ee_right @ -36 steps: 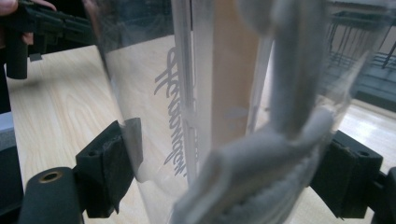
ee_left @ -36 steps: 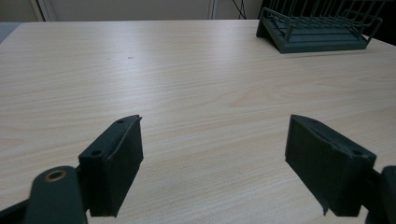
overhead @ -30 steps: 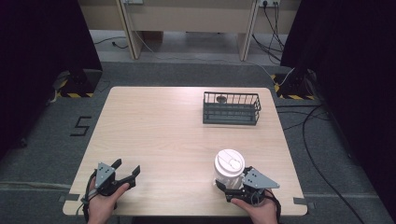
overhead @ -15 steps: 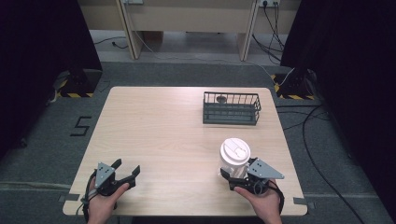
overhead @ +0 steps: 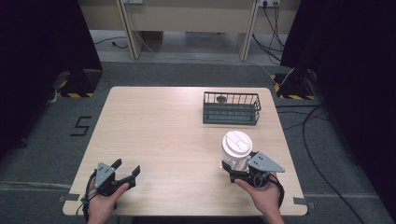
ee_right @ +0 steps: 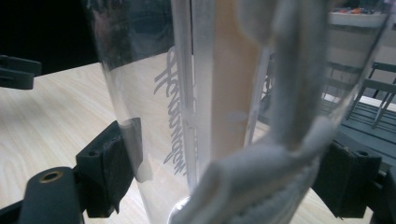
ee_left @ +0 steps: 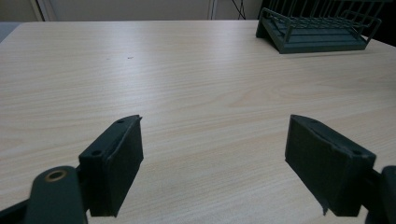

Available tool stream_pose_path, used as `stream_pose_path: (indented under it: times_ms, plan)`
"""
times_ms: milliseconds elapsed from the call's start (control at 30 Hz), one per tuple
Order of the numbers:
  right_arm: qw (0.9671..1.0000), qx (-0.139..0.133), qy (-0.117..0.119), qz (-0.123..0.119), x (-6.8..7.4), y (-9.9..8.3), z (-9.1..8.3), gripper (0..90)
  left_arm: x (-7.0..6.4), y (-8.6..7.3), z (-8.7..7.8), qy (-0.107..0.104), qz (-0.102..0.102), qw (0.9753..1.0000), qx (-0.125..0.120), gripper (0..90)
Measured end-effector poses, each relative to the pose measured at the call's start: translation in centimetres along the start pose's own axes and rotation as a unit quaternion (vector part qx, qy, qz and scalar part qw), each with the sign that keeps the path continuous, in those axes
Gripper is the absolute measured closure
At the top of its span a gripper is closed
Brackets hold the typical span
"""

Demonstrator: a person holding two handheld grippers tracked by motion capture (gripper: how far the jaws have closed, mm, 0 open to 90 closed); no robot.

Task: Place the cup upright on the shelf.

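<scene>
Clear plastic cup (overhead: 236,153) with white lid, upright between my right gripper (overhead: 232,169) jaws, clamped, near the table's (overhead: 159,130) front right. My left gripper (overhead: 127,171) jaws gape empty, front left. Wire basket (overhead: 231,108) beyond.

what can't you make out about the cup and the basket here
- Clear cup, right gripper view: base and lid cut off by the frame edges; the white stuff inside is blurred.
- Small dark object in the wire basket, high view: too small to identify.
- Right hand-held gripper, high view: jaw contact hidden behind the cup.
</scene>
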State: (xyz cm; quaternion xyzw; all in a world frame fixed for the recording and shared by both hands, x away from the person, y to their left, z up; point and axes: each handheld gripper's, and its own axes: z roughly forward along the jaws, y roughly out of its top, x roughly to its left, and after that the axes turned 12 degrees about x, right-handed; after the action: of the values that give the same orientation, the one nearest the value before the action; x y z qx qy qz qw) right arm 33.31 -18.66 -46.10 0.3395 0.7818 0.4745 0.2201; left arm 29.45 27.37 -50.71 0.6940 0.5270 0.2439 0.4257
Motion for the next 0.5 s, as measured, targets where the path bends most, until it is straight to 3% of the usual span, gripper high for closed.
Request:
stream_pose_path:
  times_ms: [500]
  plan:
    - [0.9999,-0.003,-0.01,0.006,-0.98,0.92,0.72,18.4,-0.01,-0.01,0.03,-0.002,-0.002,1.0,-0.001,18.7]
